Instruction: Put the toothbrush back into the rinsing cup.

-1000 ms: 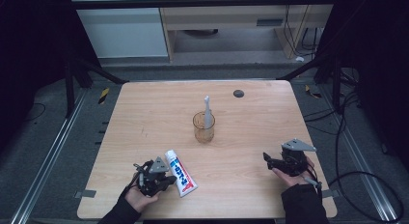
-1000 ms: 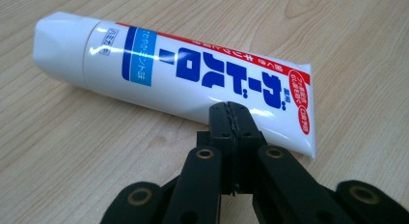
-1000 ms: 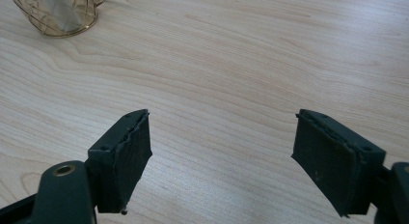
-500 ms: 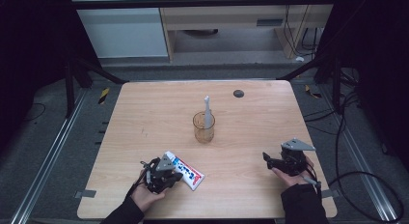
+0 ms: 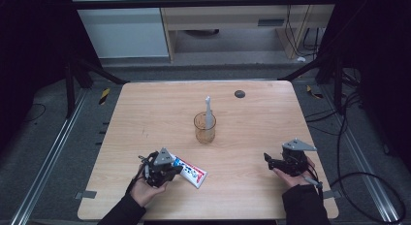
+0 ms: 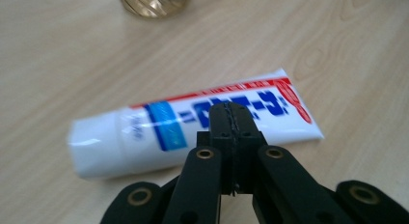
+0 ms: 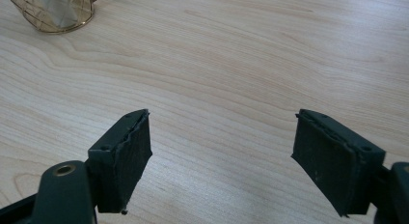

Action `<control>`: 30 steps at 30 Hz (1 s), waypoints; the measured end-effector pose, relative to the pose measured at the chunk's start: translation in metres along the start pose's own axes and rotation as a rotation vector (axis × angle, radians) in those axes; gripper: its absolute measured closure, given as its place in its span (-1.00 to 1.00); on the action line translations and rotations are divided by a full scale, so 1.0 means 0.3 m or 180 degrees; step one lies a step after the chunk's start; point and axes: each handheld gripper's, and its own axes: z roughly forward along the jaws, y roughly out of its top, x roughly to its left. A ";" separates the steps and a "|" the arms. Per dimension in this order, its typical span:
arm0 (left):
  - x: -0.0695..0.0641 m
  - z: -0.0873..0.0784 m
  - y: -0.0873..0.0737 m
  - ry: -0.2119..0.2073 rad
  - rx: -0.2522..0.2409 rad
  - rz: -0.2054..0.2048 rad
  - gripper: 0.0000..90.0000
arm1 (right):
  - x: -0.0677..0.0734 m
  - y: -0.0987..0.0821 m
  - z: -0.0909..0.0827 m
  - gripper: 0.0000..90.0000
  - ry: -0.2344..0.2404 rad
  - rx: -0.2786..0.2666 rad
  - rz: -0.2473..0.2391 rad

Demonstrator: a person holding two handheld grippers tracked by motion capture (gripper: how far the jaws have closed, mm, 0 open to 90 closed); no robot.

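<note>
The table (image 5: 145,108) is a pale wooden top with much bare board. Its far half holds just a small dark disc (image 5: 239,93) near the far edge, and the near half has open wood between the two hands. A cup (image 5: 205,128) of amber glass stands about mid-table with a pale stick-like thing (image 5: 208,111) upright in it; in the left gripper view its ribbed base (image 6: 153,2) shows at the top edge. The tube (image 5: 189,169) lies flat near the near edge, left of centre, well short of the cup and some way in from both the left and the near edge. In the left gripper view the tube (image 6: 193,127) is white with a red stripe along one long edge, a light blue band near its cap end and dark blue lettering on its side; the print is too blurred to read. The left gripper (image 5: 162,167), held in the left hand (image 5: 145,188), has its jaws closed flat together with nothing between them. Their joined tips (image 6: 233,119) sit over the middle of the tube's lettered side; whether they touch it I cannot tell. The right gripper (image 5: 286,161) rests in the right hand (image 5: 291,176) near the table's right near corner, well apart from the tube and the cup. Its jaws stand wide apart in the right gripper view, over bare wood (image 7: 231,64).
</note>
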 end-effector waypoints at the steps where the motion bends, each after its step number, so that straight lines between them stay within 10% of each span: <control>1: 0.017 -0.006 0.014 0.0044 -0.0015 -0.0010 0.99 | 0.000 0.000 -0.001 -0.53 -0.0003 0.0000 0.0002; 13: 0.165 0.077 0.068 0.0280 0.0236 -0.0052 0.99 | -0.004 -0.001 0.003 -0.52 -0.0023 0.0007 -0.0015; 30: 0.151 0.087 0.050 0.0237 0.0340 -0.0009 0.99 | 0.001 -0.003 0.004 -0.53 -0.0026 0.0031 -0.0035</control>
